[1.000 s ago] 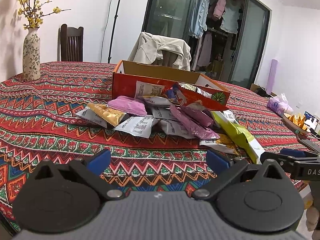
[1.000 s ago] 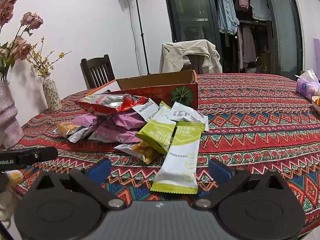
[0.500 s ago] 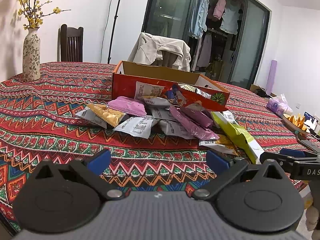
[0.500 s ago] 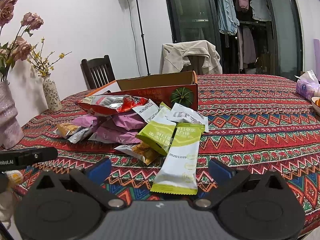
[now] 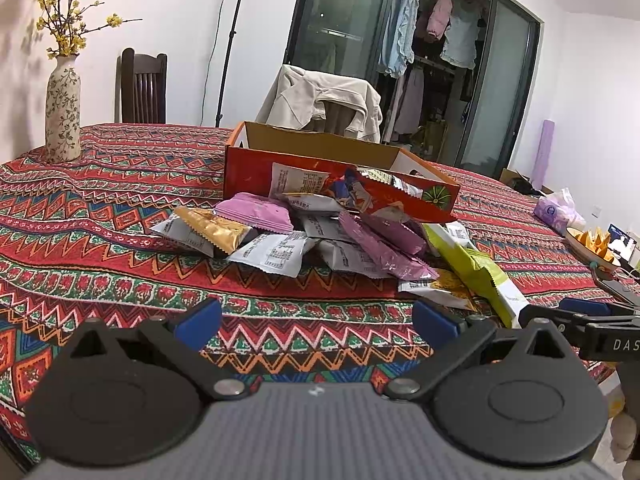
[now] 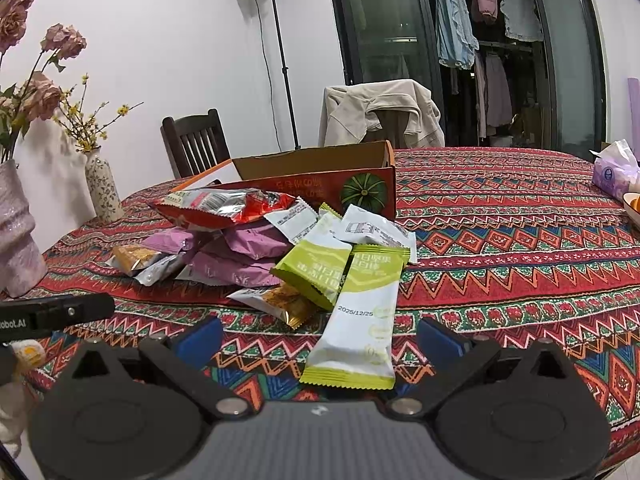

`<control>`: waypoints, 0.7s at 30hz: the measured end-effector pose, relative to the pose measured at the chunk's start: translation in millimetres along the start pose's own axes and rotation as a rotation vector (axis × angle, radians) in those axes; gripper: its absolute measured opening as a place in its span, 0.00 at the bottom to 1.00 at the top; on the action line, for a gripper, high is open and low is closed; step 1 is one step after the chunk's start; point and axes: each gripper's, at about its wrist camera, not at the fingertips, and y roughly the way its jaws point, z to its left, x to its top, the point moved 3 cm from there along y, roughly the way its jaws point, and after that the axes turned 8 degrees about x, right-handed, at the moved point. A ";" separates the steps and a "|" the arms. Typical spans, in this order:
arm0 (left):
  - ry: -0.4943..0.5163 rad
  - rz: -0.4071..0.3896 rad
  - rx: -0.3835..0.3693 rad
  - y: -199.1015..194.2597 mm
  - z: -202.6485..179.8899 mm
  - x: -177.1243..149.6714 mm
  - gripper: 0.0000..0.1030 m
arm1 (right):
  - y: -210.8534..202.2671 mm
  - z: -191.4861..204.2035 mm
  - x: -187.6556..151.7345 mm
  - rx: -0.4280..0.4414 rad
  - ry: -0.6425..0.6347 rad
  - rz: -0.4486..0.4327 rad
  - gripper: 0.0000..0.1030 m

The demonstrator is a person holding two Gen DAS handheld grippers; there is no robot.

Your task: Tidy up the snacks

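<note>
A: Right wrist view: right gripper (image 6: 318, 338) low at the desk edge, blue-padded fingers (image 6: 199, 342) spread wide, nothing between them. Long green-and-white foil stick packet (image 6: 362, 320) lies flat just ahead, its near end between the finger tips.

B: Left wrist view agrees. Left gripper (image 5: 316, 324) also spread and empty, short of the heap of small foil snack packets (image 5: 316, 236): pink, gold, white, green. None touched.

A: Where does the heap sit?

B: Against the front wall of the open orange cardboard box (image 5: 340, 168); a red crinkly bag (image 6: 224, 208) leans on top. Box interior hidden from both views.

A: Step in hand?

B: Judged: start of sorting, approach to a first pick. Stick packet is the nearest candidate for the right side. Next move calls for pushing forward, low, and closing across its narrow width; thin flat foil may slide on cloth.

A: Surface, room?

B: Red zigzag-patterned woven tablecloth (image 5: 100, 216), slightly rumpled. Speckled ceramic vase with yellow sprigs (image 5: 63, 108) well apart at left. Dark wooden chair, jacket-draped chair, lamp stand, glass doors with hanging clothes behind.
</note>
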 end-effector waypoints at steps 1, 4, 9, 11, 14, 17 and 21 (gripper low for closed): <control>0.001 0.000 0.001 0.0 0.0 0.0 1.00 | 0.1 0.1 -0.1 0.000 0.000 0.000 1.00; 0.000 0.000 0.001 0.0 0.0 0.0 1.00 | 0.3 0.1 -0.1 0.000 0.000 0.001 1.00; -0.001 0.000 0.004 0.3 0.3 0.4 1.00 | 0.5 0.0 -0.1 -0.001 -0.001 0.001 1.00; -0.002 0.002 0.006 1.5 1.5 1.1 1.00 | 1.1 -0.6 -0.4 -0.002 -0.002 0.003 1.00; -0.003 0.004 0.012 3.1 2.8 1.9 1.00 | 2.1 -1.7 -0.5 -0.003 -0.003 0.005 1.00; -0.005 0.004 0.015 4.7 4.2 3.1 1.00 | 4.8 -4.3 0.5 -0.007 -0.005 0.011 1.00; -0.008 0.005 0.023 7.8 5.9 4.8 1.00 | 11.9 -8.1 3.6 -0.013 -0.005 0.022 1.00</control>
